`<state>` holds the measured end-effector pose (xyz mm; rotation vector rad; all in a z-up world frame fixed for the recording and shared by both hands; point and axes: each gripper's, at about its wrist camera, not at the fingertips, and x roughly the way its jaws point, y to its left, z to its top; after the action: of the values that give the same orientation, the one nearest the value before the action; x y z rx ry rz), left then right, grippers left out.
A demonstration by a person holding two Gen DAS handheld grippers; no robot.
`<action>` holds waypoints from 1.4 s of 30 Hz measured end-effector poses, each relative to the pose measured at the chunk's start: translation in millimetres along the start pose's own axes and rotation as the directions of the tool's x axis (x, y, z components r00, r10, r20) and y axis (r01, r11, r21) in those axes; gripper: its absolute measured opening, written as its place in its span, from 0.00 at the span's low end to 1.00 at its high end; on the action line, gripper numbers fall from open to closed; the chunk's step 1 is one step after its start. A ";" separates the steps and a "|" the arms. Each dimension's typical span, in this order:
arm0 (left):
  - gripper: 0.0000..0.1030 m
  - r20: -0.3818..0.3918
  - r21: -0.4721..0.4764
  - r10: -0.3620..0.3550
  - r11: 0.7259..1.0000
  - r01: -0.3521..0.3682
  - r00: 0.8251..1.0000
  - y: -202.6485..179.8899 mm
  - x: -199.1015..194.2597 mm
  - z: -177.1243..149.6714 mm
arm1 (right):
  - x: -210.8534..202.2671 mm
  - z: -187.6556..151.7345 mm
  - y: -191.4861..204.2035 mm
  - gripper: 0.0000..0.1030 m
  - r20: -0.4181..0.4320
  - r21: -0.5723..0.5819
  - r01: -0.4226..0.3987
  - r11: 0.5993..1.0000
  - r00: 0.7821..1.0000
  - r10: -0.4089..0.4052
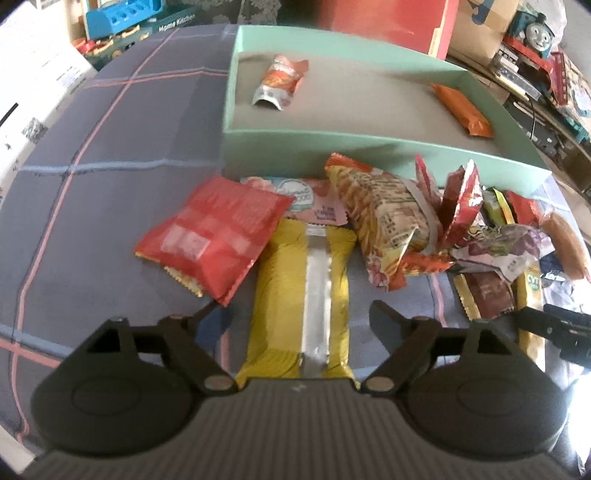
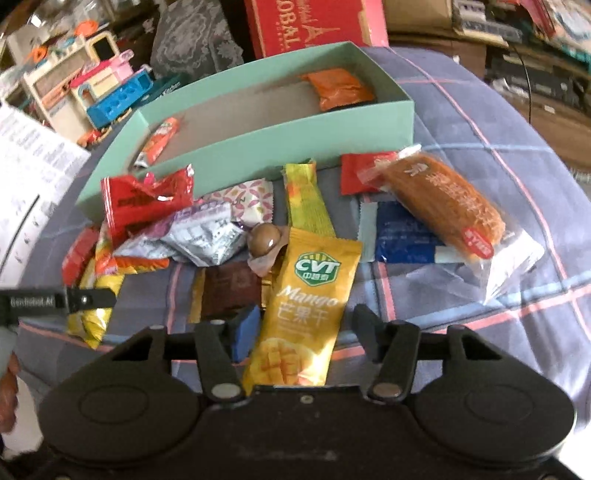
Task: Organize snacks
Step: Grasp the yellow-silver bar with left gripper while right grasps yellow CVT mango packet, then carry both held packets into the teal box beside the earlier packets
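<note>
A mint green box (image 1: pixel 295 147) sits on the plaid cloth and holds an orange-and-white pouch (image 1: pixel 280 81) and an orange packet (image 1: pixel 461 109). Snacks lie piled before it. My left gripper (image 1: pixel 295 314) is open, its fingers either side of a long yellow packet (image 1: pixel 288 280) lying on the cloth. A red bag (image 1: pixel 214 232) lies to its left. My right gripper (image 2: pixel 299 321) is open around the lower end of a yellow mango packet (image 2: pixel 306 295). The box also shows in the right wrist view (image 2: pixel 258 136).
A wrapped bread roll (image 2: pixel 450 206), blue packet (image 2: pixel 402 236), brown chocolate packet (image 2: pixel 229 291), round brown sweet (image 2: pixel 264 240) and red wrappers (image 2: pixel 147 199) crowd the cloth. Toys and cardboard boxes (image 1: pixel 480 26) stand beyond the table. Papers (image 2: pixel 29 177) lie left.
</note>
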<state>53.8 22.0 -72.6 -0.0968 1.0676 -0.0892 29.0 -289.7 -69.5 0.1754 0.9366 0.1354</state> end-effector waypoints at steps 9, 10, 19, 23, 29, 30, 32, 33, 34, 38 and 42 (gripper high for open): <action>0.51 0.008 0.109 -0.011 0.994 0.010 1.000 -16.2 -5.3 -8.2 | -4.8 -3.5 7.1 0.39 0.000 -0.066 0.043 0.997 0.999 -0.043; 0.51 0.003 0.108 -0.016 0.994 0.016 1.000 -14.3 -6.0 -9.7 | -6.6 -4.9 4.8 0.39 -0.004 -0.059 0.045 0.997 0.999 -0.045; 0.63 -0.002 0.130 -0.003 0.991 0.003 1.000 -20.1 -7.2 -15.4 | -1.9 -12.2 24.7 0.57 0.002 -0.157 0.067 0.985 0.998 -0.068; 0.51 0.006 0.107 0.011 0.994 -0.012 1.000 -17.1 -9.8 -15.8 | -4.1 -15.2 27.0 0.39 0.032 -0.179 0.097 0.979 0.995 -0.093; 0.47 0.027 0.094 -0.009 0.996 0.006 1.000 -11.1 -25.3 -18.6 | -18.6 -14.6 9.3 0.33 0.021 -0.092 0.042 0.995 0.999 -0.041; 0.47 0.033 0.095 -0.013 0.995 0.009 0.999 -11.3 -28.3 -19.2 | -18.7 -13.5 6.1 0.33 0.022 -0.082 0.035 0.996 0.999 -0.033; 0.47 0.045 0.100 -0.018 0.995 0.013 0.999 -11.7 -34.4 -20.4 | -24.6 -12.5 0.2 0.33 0.029 -0.070 0.025 0.997 0.999 -0.023; 0.47 0.049 0.100 -0.017 0.995 0.012 0.999 -11.7 -36.2 -20.7 | -26.3 -12.5 -1.1 0.33 0.031 -0.067 0.022 0.998 0.999 -0.020; 0.47 0.052 0.097 -0.020 0.995 0.015 0.998 -10.8 -37.8 -20.8 | -28.5 -12.3 -3.1 0.33 0.034 -0.059 0.018 0.998 0.999 -0.016; 0.47 0.081 0.089 -0.038 0.996 0.031 0.996 -8.5 -50.7 -20.5 | -40.1 -11.2 -7.5 0.33 0.047 -0.025 -0.011 1.000 0.999 0.012; 0.47 0.111 0.074 -0.057 0.996 0.049 0.992 -3.7 -65.2 -21.6 | -53.4 -9.4 -9.0 0.33 0.069 -0.013 -0.023 1.000 0.997 0.024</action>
<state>3.5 25.4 -25.8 -0.0650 0.9475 -0.1680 -9.5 -307.9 -34.8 0.1783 0.8649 0.1557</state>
